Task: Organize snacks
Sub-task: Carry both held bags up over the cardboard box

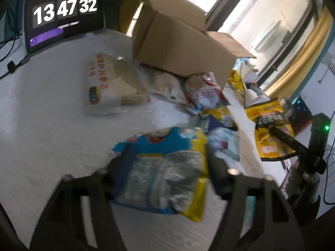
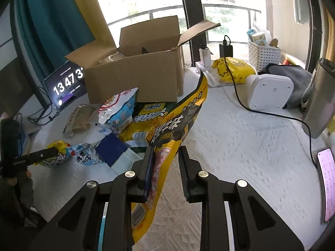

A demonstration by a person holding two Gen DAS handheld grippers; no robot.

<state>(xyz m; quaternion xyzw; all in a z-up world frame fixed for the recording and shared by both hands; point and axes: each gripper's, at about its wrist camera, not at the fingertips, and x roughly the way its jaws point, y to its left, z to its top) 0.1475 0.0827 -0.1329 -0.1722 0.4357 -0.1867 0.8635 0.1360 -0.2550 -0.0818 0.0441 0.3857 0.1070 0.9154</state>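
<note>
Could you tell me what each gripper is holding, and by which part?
The left gripper holds the blue-and-yellow snack bag by its sides; the right gripper holds the yellow-and-black bag near its lower end.

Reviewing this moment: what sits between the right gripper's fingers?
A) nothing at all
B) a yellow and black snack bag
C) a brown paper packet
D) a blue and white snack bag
B: the right wrist view shows the yellow and black snack bag standing up between the fingers of the right gripper, lifted off the white table.

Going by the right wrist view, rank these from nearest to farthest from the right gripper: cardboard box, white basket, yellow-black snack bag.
1. Yellow-black snack bag, between the right gripper fingers.
2. Cardboard box, ahead, slightly left.
3. White basket, far right, by the window.
</note>
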